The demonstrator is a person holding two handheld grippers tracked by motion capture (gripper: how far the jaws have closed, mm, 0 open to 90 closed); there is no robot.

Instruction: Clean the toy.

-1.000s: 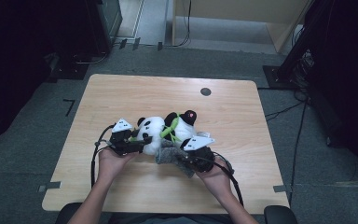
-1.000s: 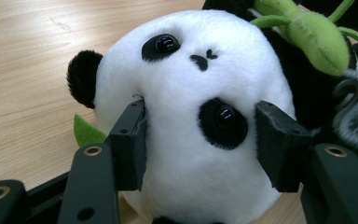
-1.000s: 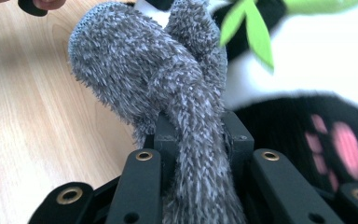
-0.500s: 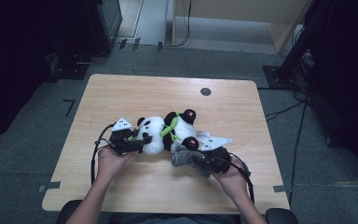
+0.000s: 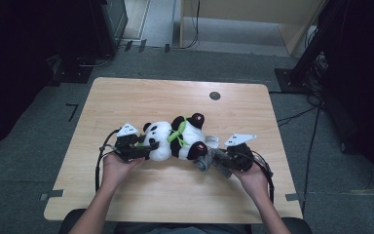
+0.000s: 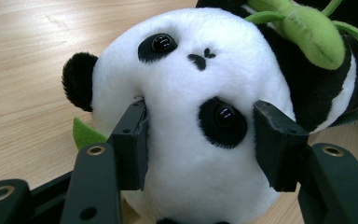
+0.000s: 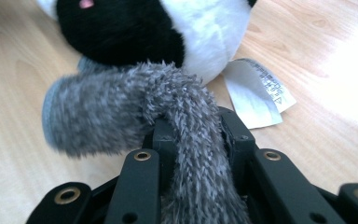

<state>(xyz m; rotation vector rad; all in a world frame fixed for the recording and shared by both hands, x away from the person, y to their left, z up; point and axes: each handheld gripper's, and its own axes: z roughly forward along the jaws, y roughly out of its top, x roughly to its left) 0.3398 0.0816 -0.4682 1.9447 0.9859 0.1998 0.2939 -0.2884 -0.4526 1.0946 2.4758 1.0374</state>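
Jaws of left gripper (image 6: 200, 135) clamped on panda plush (image 6: 191, 116) head; jaws of right gripper (image 7: 196, 140) clamped on grey fuzzy sock (image 7: 135, 112). Panda lay on desk (image 5: 175, 97) centre, sock beside its foot.

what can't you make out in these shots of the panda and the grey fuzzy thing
- Printing on the white tag: too small and blurred in the right gripper view.
- The grey fuzzy cloth: its lower end is cut off by the frame's bottom edge and hidden between the right gripper jaws.
- The plush panda: its underside is hidden by its own body; the left gripper view cuts off its legs.
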